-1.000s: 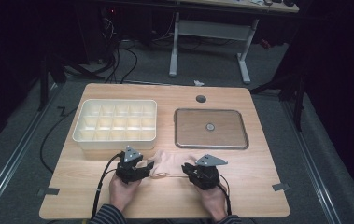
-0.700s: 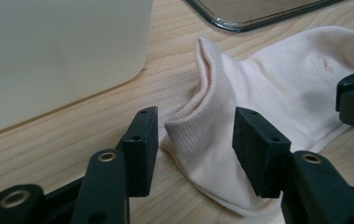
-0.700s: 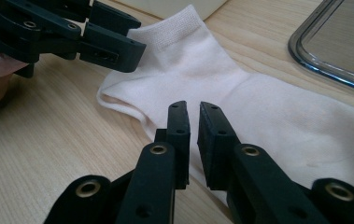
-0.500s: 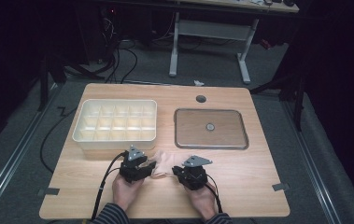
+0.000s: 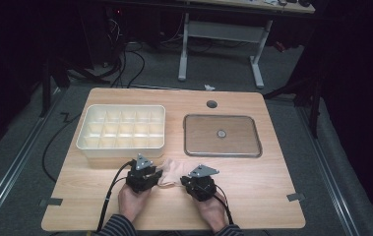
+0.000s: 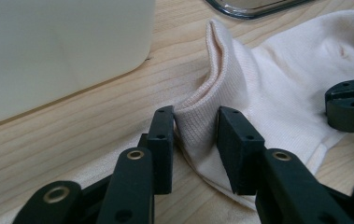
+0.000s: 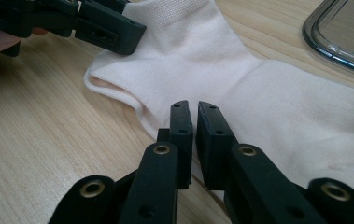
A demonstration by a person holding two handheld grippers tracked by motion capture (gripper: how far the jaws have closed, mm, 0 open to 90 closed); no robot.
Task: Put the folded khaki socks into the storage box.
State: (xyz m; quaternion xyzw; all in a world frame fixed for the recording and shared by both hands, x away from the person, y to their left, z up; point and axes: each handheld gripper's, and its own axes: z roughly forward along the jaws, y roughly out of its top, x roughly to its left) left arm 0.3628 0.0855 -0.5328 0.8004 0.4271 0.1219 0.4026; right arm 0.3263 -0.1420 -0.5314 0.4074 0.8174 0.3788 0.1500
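The sock (image 6: 277, 93) lies on the tabletop (image 5: 253, 182) before the box (image 5: 122, 129), and both grippers have now moved in: the right gripper (image 7: 194, 116) pinches its edge nearly closed, the left gripper (image 6: 195, 126) half open around the cuff, so lifting seems next.

sock (image 6: 277, 88) | pale cream-white, ribbed cuff, faint stains | lying mostly flat on bench (image 5: 253, 187) near its front edge | cuff end bunched into an upright fold | toe end toward the clear tray
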